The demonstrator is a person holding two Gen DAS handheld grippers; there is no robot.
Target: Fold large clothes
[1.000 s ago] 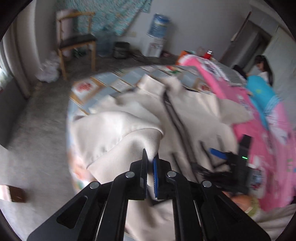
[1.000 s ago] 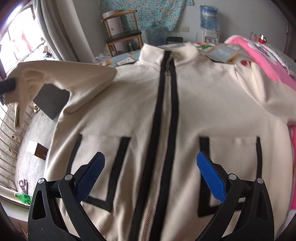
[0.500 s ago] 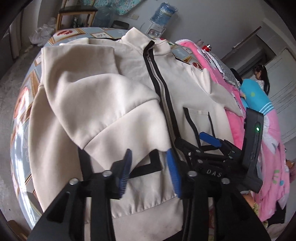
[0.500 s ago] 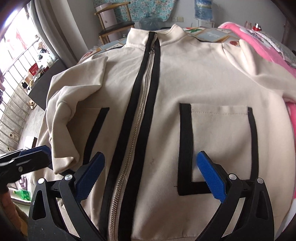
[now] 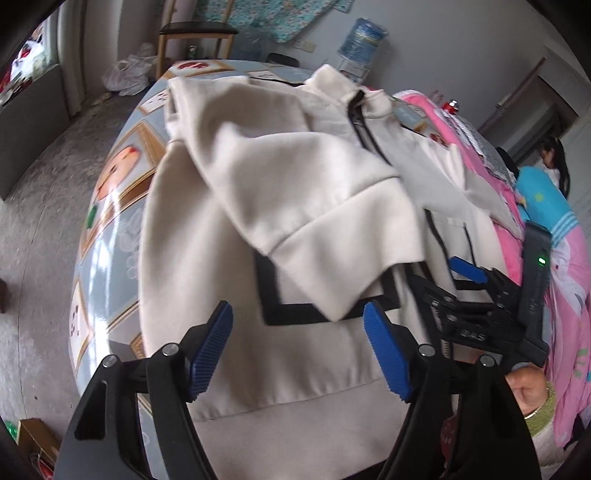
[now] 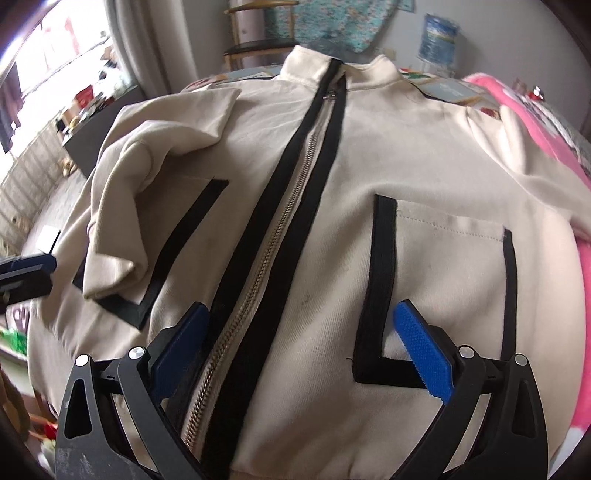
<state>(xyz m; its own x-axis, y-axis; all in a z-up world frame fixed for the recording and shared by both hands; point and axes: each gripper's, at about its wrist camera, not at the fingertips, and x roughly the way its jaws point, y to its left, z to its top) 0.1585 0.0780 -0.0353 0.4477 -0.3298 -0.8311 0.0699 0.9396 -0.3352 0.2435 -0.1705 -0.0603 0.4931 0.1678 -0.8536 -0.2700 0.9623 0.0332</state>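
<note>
I find the cream jacket [image 6: 369, 155] lying face up on the patterned table cover [image 5: 110, 206], collar at the far end, hem nearest me, its black-edged zipper [image 6: 280, 236] closed down the middle. The left sleeve [image 5: 295, 192] lies folded across the left chest, its cuff end resting over the black-trimmed left pocket [image 5: 280, 306]. The right pocket [image 6: 443, 280] lies flat and uncovered. My left gripper [image 5: 297, 350] hovers near the hem, just short of the sleeve cuff; its jaws have just been opening and now stand spread, with nothing between the blue pads [image 5: 210, 350]. My right gripper [image 6: 303, 354] hangs over the lower front, straddling the zipper and the inner edge of the right pocket; its jaws are spread wide and pinch nothing. From the left wrist view I see the right gripper to the right, held by a hand [image 5: 528, 387] with a green cuff. A pink blanket [image 6: 546, 122] lies along the jacket's right side. A wooden chair [image 5: 195, 33] and a water bottle [image 6: 437, 38] stand at the far wall.
</note>
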